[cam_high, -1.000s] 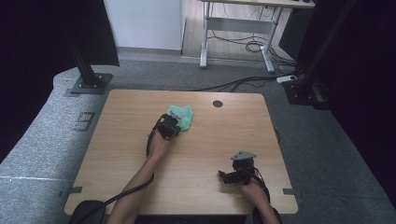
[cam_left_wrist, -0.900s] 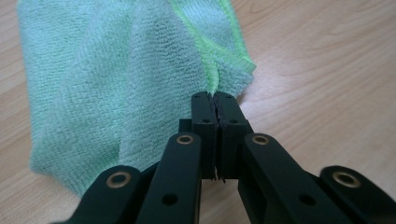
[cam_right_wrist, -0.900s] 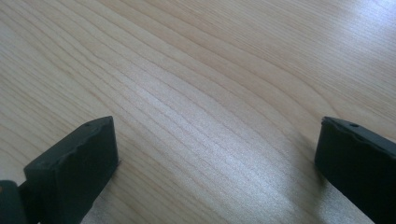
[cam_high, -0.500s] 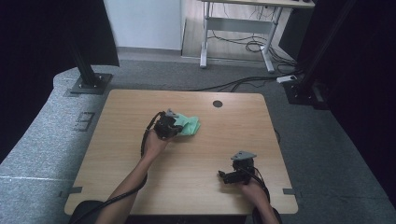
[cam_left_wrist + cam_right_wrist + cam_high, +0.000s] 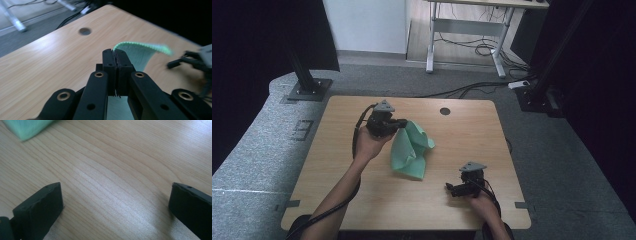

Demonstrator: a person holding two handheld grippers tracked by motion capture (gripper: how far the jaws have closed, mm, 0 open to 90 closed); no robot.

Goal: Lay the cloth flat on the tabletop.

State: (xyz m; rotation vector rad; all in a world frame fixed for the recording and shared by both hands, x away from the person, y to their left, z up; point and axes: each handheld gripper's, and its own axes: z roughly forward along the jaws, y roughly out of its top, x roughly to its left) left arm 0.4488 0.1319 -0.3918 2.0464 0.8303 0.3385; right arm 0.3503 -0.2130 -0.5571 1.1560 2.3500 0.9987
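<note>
A mint-green cloth (image 5: 412, 147) hangs from my left gripper (image 5: 401, 124), which is lifted above the middle of the wooden table (image 5: 332, 200). Its jaws are shut on the cloth's upper edge. The cloth's lower end droops down to the tabletop. In the left gripper view the two black jaws meet at the tips (image 5: 117, 56), with the cloth (image 5: 140, 53) curling away beyond them. My right gripper (image 5: 451, 190) rests near the table's front right, open, its jaws wide apart over bare wood (image 5: 115, 195). A corner of the cloth (image 5: 25, 127) shows at the top left of the right gripper view.
A round cable hole (image 5: 445, 111) sits at the table's far edge. Black stand bases (image 5: 307, 90) sit on the grey floor behind the left corner and by the right side. A white desk frame (image 5: 462, 30) with cables stands farther back.
My left gripper has risen and drawn back left with the cloth in it, so the cloth has unfolded from a bunch on the table into a hanging sheet. The right gripper has stayed put.
</note>
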